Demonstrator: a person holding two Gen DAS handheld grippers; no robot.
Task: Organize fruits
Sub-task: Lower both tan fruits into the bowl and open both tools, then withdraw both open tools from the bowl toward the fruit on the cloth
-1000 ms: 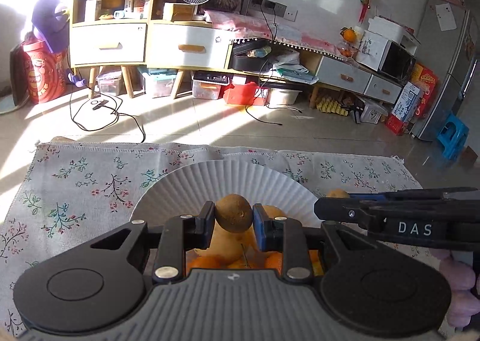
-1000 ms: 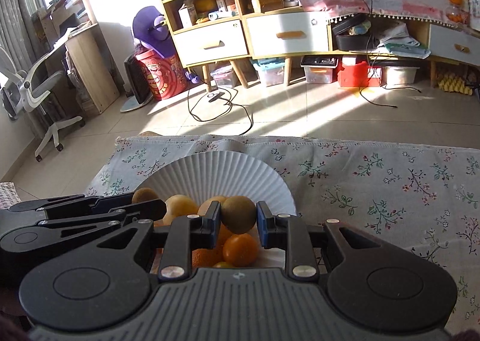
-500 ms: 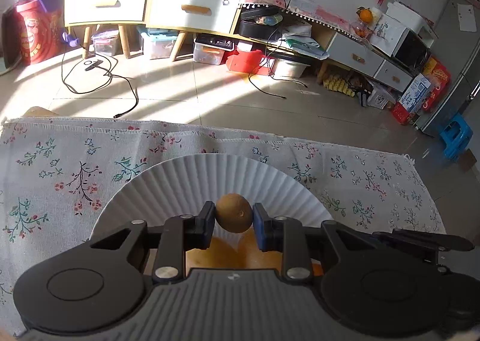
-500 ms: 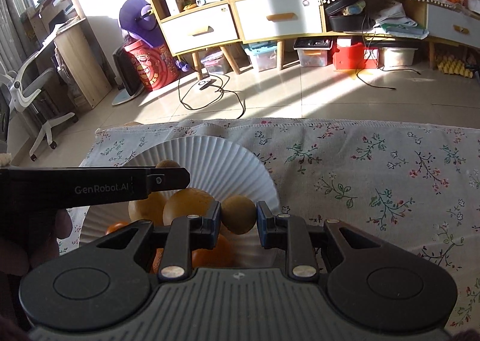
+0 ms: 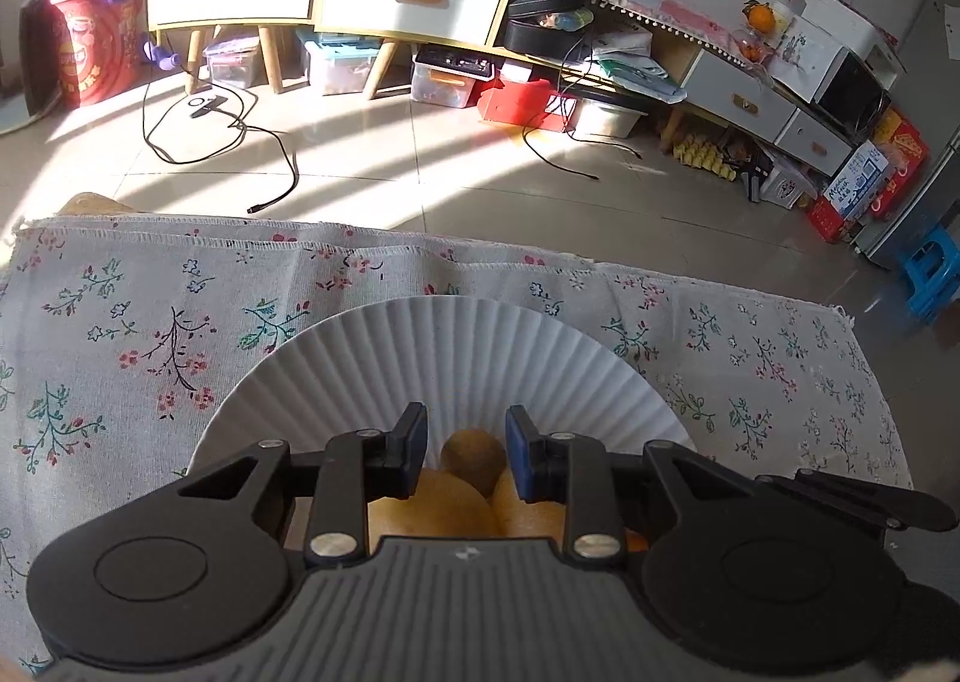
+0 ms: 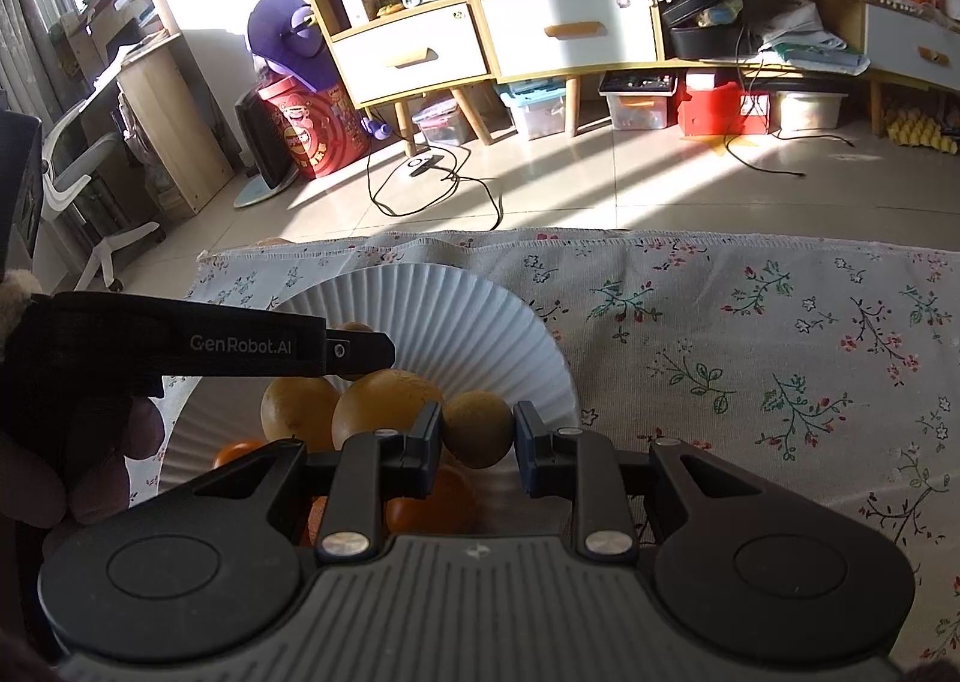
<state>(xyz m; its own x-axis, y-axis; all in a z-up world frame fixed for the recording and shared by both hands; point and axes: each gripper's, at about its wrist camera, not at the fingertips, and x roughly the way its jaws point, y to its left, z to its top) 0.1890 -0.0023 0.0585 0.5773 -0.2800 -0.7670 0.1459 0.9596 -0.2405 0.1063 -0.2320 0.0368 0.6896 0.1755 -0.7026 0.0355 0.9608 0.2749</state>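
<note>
A white fluted paper plate [image 5: 444,358] on the flowered cloth holds a heap of fruit. My left gripper [image 5: 465,430] hangs over the plate and its jaws are opening. A brown kiwi [image 5: 473,460] lies between and below its fingers, free of the left pad, resting on two yellow fruits [image 5: 426,502]. My right gripper [image 6: 478,424] is shut on a second kiwi [image 6: 478,429] at the plate's [image 6: 456,322] right side, above oranges [image 6: 444,502] and yellow fruits [image 6: 384,400]. The left gripper's finger [image 6: 360,349] reaches in from the left, held by a hand [image 6: 90,472].
The flowered cloth [image 6: 750,358] stretches bare to the right of the plate, and its far edge [image 5: 300,238] drops to a tiled floor. Cables [image 5: 240,130], storage boxes and low cabinets stand beyond. The right gripper's finger [image 5: 870,502] shows at the left view's right edge.
The left jaws have parted and their kiwi has sunk from between the pads onto the yellow fruits. The left gripper has tipped down over the plate. The right gripper still holds its kiwi.
</note>
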